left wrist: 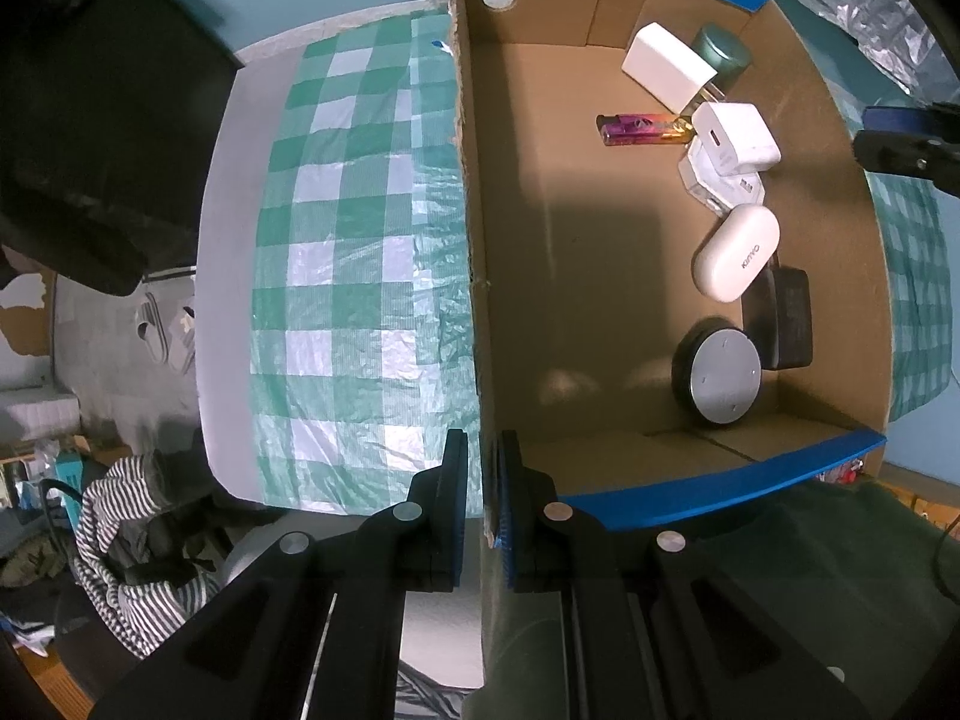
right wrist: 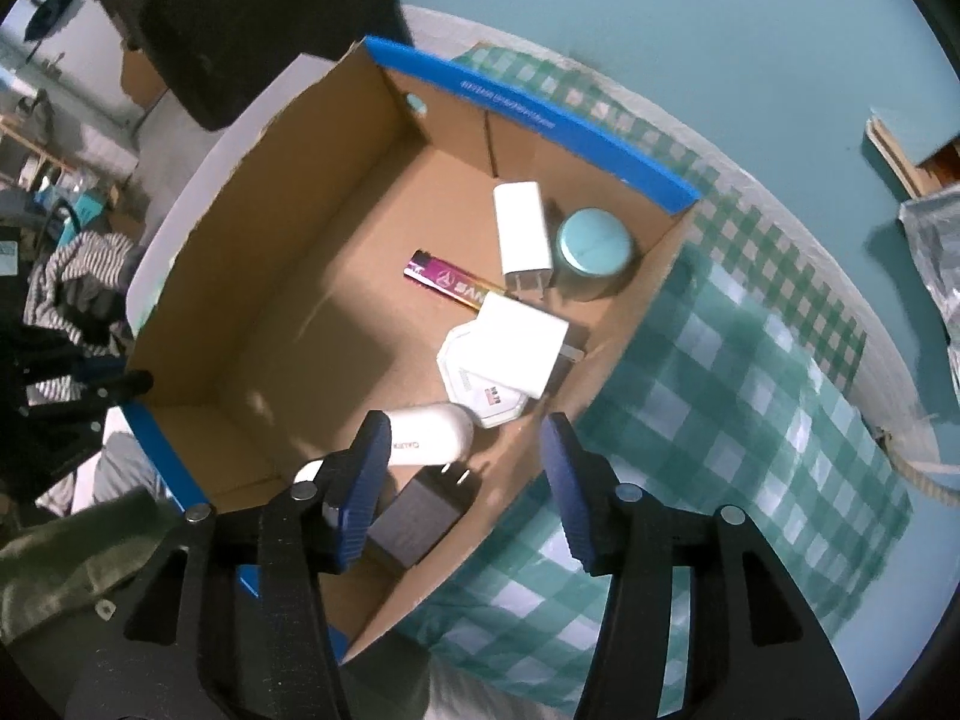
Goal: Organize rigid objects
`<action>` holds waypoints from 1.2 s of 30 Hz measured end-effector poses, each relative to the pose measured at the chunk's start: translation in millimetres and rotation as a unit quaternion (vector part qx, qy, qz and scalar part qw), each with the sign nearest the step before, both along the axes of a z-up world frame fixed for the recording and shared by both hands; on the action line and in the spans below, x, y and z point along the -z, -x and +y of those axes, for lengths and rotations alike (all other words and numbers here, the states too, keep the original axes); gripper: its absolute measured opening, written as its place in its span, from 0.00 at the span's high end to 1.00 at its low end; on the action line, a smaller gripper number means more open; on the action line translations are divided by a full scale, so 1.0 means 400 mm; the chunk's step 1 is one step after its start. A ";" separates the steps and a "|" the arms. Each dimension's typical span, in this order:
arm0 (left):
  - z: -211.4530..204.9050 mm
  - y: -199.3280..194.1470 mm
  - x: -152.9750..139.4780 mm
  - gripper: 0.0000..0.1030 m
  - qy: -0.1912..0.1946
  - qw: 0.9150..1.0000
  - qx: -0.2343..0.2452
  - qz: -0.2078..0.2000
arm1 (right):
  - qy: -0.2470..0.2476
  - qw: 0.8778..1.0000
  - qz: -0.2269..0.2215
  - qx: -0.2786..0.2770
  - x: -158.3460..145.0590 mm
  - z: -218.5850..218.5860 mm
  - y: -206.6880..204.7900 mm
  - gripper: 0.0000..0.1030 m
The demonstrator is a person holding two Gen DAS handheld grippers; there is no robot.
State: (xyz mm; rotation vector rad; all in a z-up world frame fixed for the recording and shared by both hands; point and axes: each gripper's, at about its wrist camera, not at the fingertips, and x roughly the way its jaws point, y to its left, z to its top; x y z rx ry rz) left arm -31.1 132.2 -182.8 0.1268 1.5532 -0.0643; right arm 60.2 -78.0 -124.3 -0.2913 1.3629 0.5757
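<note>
Lighter (left wrist: 645,129) lies flat, long axis toward box wall (left wrist: 474,240) left claw (left wrist: 483,504) clamps; right claw (right wrist: 465,468) released

left gripper (left wrist: 483,498) | black arms, blue ribbed pads, silver rivets — right gripper (right wrist: 465,480) | same

Readable print inside the box
The cardboard box (left wrist: 606,276) rim reads "WXYZA05" (dimensions after it blurred); the white case (left wrist: 737,253) seems to say "KINYO".
</note>
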 end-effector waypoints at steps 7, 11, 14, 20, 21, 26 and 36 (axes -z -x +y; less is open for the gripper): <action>0.010 -0.021 -0.027 0.84 -0.003 1.000 -0.014 -0.014 | -0.002 0.998 -0.026 0.053 -0.053 -0.046 0.007 0.38; 0.025 -0.042 -0.058 0.71 -0.004 0.999 -0.030 -0.031 | -0.003 0.994 -0.055 0.096 -0.101 -0.087 0.013 0.35; 0.037 -0.062 -0.096 0.62 -0.004 0.998 -0.045 -0.053 | -0.006 0.988 -0.079 0.132 -0.145 -0.120 0.017 0.35; 0.041 -0.109 -0.216 0.35 0.006 0.990 -0.071 -0.119 | -0.025 0.971 -0.137 0.196 -0.237 -0.184 0.035 0.34; 0.039 -0.115 -0.233 0.32 0.009 0.989 -0.071 -0.129 | -0.028 0.969 -0.143 0.202 -0.249 -0.193 0.038 0.34; -0.001 -0.143 -0.326 0.20 0.027 0.981 -0.061 -0.181 | -0.023 0.958 -0.177 0.226 -0.297 -0.227 0.053 0.33; -0.131 -0.137 -0.428 0.11 0.014 0.970 0.000 -0.243 | -0.012 0.937 -0.230 0.261 -0.375 -0.294 0.097 0.33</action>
